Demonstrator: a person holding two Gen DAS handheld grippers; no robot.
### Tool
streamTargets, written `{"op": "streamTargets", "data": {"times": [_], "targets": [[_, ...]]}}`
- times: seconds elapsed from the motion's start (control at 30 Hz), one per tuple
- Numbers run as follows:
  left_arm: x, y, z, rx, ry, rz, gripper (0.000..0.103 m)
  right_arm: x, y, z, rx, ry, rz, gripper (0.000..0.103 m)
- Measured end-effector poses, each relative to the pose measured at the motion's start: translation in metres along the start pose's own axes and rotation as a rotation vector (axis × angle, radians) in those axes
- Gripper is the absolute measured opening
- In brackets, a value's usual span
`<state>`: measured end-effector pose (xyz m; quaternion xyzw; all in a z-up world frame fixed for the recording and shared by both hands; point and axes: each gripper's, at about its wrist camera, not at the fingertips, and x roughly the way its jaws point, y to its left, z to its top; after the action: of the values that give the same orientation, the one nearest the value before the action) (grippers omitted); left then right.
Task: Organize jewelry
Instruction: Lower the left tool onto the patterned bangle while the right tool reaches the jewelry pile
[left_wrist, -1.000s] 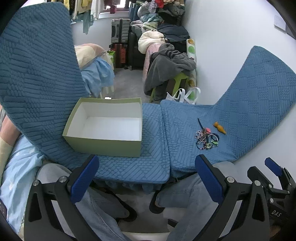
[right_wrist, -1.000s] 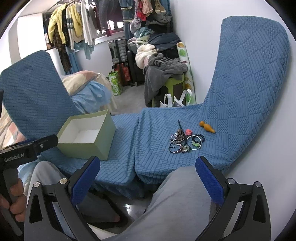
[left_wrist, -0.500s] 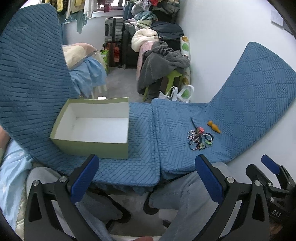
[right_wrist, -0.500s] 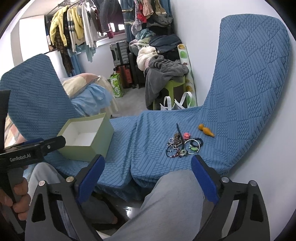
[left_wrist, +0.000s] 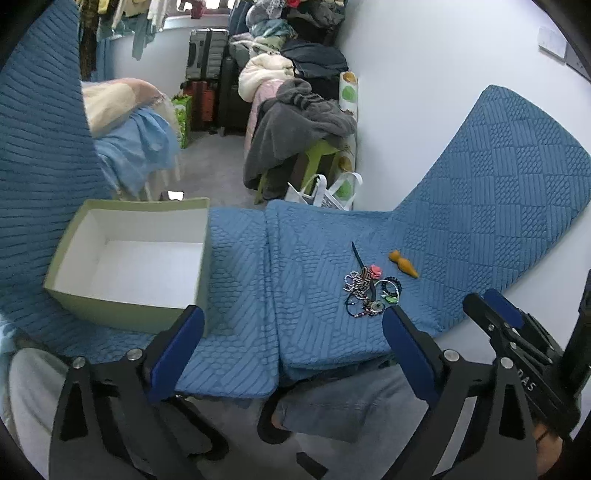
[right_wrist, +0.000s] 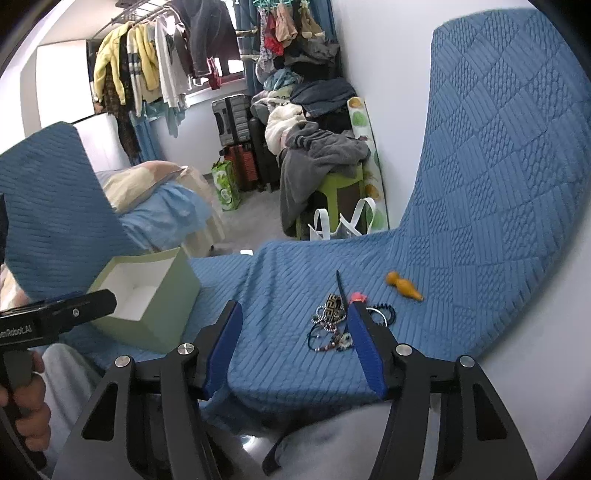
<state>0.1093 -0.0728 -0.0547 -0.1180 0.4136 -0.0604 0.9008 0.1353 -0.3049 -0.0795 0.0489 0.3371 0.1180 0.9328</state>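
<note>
Left wrist view: left gripper (left_wrist: 291, 347), blue pads wide apart, nothing between them, held above the near edge of the blue quilted mat (left_wrist: 314, 332); green box (left_wrist: 129, 258), white inside, nothing visible in it, on the mat to the left; jewelry pile (left_wrist: 371, 293) of tangled bracelets and beads, well apart from the box to the right; orange wooden piece (left_wrist: 404, 263) just beyond the pile; part of the right gripper (left_wrist: 517, 332) at the right edge.

Right wrist view: right gripper (right_wrist: 293, 345), jaws parted but narrower than the left, holding nothing; its right pad overlaps the jewelry pile (right_wrist: 332, 325) in the picture, contact cannot be told; box (right_wrist: 147, 295) far left; orange piece (right_wrist: 404, 286) apart to the right; clothes on the rack (right_wrist: 147, 70) behind.

Risks, as judged: strands are entangled, so a pinch on one may drag several, spilling them on the way to the box; pads may snag the soft quilting.
</note>
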Motion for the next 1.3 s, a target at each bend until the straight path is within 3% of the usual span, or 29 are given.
{"op": "streamTargets", "data": {"times": [0.4, 0.5, 0.83, 1.0, 1.2, 1.3], "targets": [[0.097, -0.017, 0.012, 0.019, 0.085, -0.112, 0.08, 0.087, -0.061, -0.003, 0.068, 0.074, -0.018, 0.045], [0.124, -0.022, 0.012, 0.008, 0.129, -0.161, 0.075, 0.115, -0.077, -0.001, 0.066, 0.097, -0.024, 0.036], [0.193, -0.052, 0.016, 0.004, 0.201, -0.291, 0.058, 0.198, -0.117, -0.008, 0.103, 0.226, 0.031, 0.035], [0.225, -0.065, 0.013, 0.021, 0.233, -0.338, 0.052, 0.223, -0.129, -0.011, 0.147, 0.274, 0.042, 0.035], [0.255, -0.074, 0.007, 0.053, 0.28, -0.372, 0.034, 0.243, -0.131, -0.011, 0.165, 0.324, 0.067, 0.035], [0.261, -0.077, 0.006, 0.074, 0.272, -0.378, 0.034, 0.25, -0.128, -0.014, 0.163, 0.354, 0.085, 0.035]]}}
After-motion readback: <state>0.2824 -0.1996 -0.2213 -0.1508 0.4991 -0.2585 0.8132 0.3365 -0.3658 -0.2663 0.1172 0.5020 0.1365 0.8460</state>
